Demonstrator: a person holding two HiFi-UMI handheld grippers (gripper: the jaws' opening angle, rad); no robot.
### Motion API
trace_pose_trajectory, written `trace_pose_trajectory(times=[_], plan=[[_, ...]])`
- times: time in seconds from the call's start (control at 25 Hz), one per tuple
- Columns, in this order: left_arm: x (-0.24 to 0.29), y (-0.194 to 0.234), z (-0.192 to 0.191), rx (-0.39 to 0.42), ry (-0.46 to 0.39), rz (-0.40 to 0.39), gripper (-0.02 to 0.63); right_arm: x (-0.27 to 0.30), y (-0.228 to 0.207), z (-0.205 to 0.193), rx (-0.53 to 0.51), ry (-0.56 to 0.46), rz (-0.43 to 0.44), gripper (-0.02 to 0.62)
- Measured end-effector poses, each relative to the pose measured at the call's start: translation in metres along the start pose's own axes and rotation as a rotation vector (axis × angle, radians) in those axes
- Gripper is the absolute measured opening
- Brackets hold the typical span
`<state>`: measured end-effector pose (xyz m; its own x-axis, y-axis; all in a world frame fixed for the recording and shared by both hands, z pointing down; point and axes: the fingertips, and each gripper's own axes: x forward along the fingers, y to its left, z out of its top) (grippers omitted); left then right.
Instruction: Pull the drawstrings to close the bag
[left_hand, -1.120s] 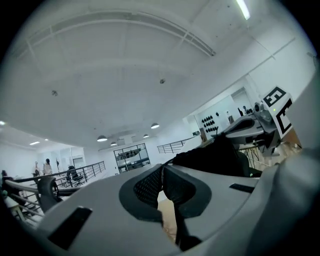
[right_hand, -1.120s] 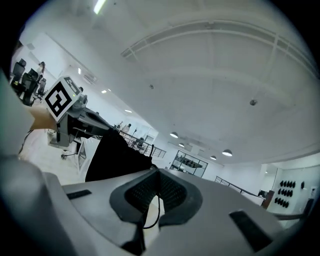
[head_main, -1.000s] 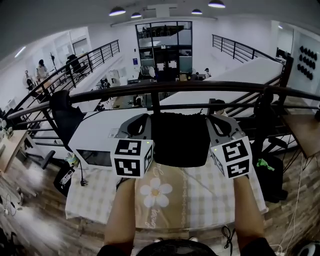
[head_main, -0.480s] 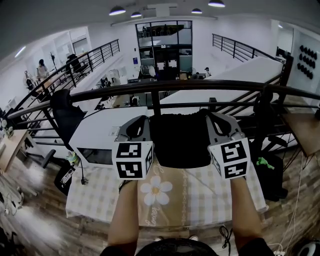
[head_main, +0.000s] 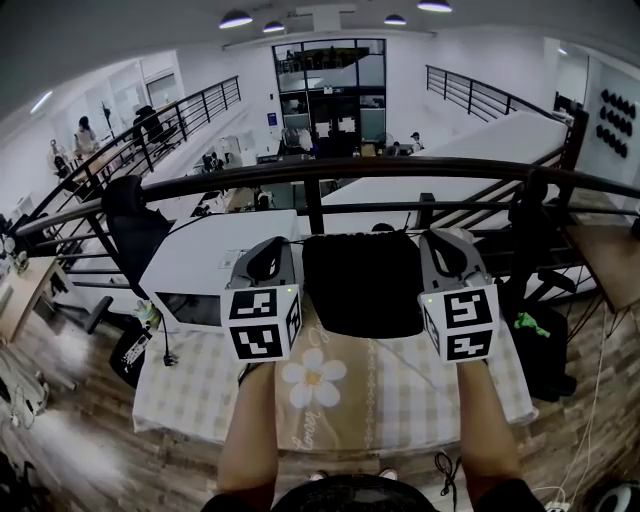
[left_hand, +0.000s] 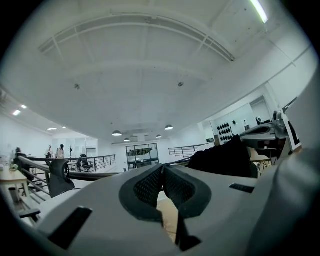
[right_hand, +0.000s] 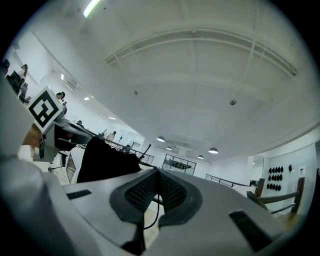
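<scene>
Left claw (head_main: 274, 248), right claw (head_main: 442, 242) wider on drawstrings (right_hand: 155, 212)

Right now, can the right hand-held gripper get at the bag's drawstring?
Yes, apparently: the right hand-held gripper is shut on the thin black drawstring beside the black bag, with nothing between them.

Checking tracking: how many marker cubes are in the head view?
2. One cube is left of the bag, the other right of it, both above the table. None seems hidden.
</scene>
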<state>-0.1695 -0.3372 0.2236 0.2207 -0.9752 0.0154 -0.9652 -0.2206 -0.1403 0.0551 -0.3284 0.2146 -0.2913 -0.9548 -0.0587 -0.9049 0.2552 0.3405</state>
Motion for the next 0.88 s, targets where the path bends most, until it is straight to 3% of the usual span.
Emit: trace_pose_trajectory(times=[0.88], plan=[[-0.012, 0.040, -0.017, -0.074, -0.003, 0.087, 0.026, -0.006, -0.026, -0.024, 0.107, 0.017, -0.059, 0.021]])
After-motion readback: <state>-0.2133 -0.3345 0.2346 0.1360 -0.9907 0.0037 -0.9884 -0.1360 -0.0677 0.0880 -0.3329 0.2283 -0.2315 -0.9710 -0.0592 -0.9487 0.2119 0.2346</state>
